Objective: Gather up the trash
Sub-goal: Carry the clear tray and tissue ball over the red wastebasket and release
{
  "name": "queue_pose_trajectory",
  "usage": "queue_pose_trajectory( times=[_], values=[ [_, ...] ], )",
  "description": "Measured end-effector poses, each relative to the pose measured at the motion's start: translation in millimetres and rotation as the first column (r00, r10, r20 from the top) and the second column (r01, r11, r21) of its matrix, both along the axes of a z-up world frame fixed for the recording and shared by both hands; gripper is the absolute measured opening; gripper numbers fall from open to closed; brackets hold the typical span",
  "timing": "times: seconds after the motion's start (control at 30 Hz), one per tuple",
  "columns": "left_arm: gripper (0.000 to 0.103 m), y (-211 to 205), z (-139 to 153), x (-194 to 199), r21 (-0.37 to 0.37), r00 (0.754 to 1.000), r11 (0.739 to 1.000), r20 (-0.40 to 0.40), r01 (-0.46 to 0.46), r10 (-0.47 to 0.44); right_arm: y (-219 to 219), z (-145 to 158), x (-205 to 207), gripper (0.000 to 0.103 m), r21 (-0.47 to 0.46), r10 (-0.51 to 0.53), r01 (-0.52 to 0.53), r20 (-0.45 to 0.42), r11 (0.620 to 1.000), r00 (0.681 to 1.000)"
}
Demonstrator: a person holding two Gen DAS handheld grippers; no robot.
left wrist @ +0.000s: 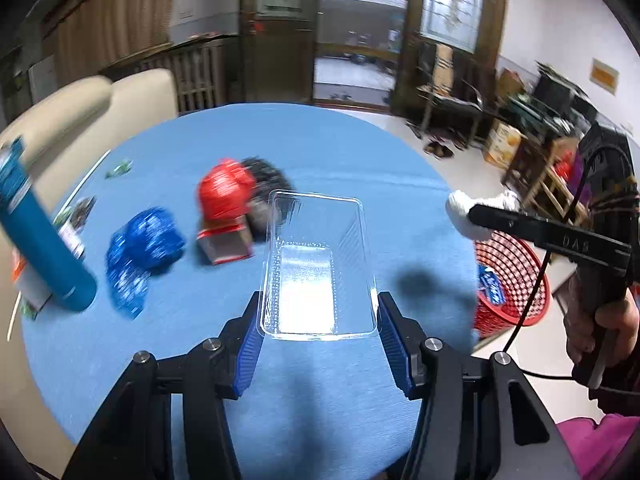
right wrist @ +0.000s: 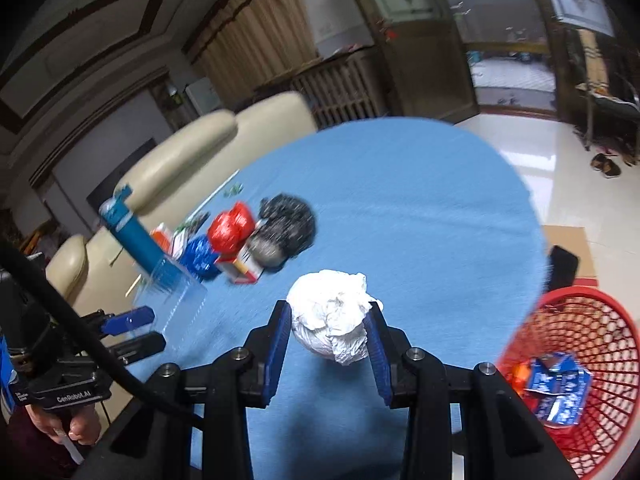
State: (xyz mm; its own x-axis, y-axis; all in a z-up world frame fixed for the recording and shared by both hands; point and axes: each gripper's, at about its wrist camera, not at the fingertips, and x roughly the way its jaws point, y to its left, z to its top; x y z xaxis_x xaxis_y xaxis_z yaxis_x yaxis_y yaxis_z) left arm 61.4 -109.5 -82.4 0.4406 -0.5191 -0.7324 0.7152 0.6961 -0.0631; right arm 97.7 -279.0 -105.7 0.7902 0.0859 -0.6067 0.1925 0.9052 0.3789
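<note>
The clear plastic tray is pinched between the left gripper pads, and the crumpled white paper ball is clamped in the right gripper, both lifted over the blue table. Both loads look mid-carry; next comes swinging toward the red mesh basket at four o'clock beyond the table edge and releasing. Both grippers angle downward, hands gripping the handles.

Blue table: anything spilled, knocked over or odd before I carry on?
Nothing spilled. The teal bottle stands upright on the blue table; the small red carton lies on its side among crumpled bags, which fits uncollected trash.
</note>
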Motion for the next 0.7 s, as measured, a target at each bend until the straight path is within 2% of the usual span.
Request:
queue_pose_trajectory(
  times=[0.43, 0.7],
  values=[
    [0.056, -109.4, 24.8, -39.7, 0.025, 0.985, 0.985, 0.004, 0.172, -0.172, -80.3, 8.3, -71.1, 0.040, 0.078, -0.179, 0.172, 0.093, 0.982, 0.979],
    [0.056, -149.7, 35.2, -59.1, 0.023, 0.971, 0.971, 0.012, 0.237, -0.237, -126.2, -5.6, -106.6, 0.040, 0.140, -0.284, 0.270, 0.090, 0.953, 0.955]
  ],
)
